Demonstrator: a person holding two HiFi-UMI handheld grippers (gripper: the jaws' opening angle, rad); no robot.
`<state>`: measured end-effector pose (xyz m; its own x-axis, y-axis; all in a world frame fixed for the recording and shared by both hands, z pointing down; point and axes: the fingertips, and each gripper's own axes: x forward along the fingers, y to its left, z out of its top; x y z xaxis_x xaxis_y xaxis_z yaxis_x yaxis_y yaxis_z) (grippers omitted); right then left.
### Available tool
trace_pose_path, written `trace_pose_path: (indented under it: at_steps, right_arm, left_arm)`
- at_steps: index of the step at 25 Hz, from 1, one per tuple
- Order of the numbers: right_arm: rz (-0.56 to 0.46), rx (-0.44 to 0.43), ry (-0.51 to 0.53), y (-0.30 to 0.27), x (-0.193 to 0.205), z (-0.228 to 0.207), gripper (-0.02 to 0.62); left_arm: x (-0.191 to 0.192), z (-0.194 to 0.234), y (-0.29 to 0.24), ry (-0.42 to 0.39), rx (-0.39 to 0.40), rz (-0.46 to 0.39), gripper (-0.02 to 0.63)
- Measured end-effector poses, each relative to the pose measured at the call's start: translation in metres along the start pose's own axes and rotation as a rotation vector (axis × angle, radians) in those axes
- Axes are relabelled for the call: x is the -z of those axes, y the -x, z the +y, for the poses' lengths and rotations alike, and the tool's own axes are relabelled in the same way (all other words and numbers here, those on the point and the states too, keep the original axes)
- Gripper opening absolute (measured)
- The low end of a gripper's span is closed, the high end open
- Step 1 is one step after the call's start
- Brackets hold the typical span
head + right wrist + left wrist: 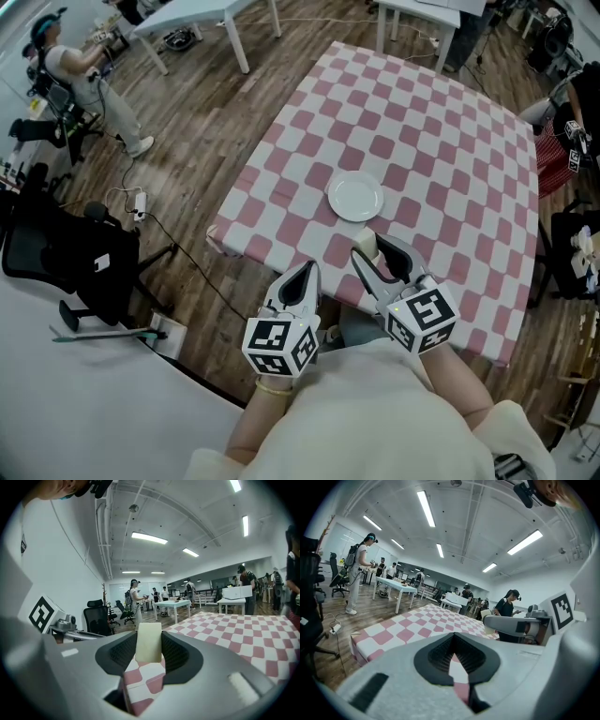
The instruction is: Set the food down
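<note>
Step in hand: food not yet set down, judged as approach to drop-off. Pale block of food (149,642) is gripped betw. jaws of R tool (377,253), held above near edge of checked surface (441,141), just short of white plate (354,198). Plate lies near the near edge, approx. mid-width; nothing is seen on it. L tool (305,275) is closed on nothing, beside R. Next move, est.: food to be brought over plate centre, lowered to contact, jaws then released.
</note>
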<state>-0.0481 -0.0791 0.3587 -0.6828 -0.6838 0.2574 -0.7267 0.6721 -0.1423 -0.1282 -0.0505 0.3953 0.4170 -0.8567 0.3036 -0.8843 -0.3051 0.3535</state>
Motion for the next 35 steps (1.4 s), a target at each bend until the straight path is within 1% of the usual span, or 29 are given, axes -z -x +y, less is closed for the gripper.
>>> trace_pose_path:
  at_steps: [10,18,26,35]
  right_arm:
    - [-0.001,0.034,0.021,-0.015,-0.008,-0.028,0.172]
    - [0.01,0.047,0.023,-0.045,-0.012,-0.054,0.172]
    - [0.046,0.065,0.009,-0.067,-0.007,-0.074,0.172]
    - [0.106,0.063,-0.004,-0.09,0.008,-0.096,0.172]
  left_arm:
    - [-0.01,0.006,-0.023,-0.012,0.016,-0.007,0.0]
    - [-0.018,0.021,-0.053,-0.024,0.022,0.02,0.0]
    - [-0.024,0.03,-0.083,-0.021,0.049,0.043,0.0]
    - [-0.02,0.041,-0.112,0.0,0.048,0.078,0.0]
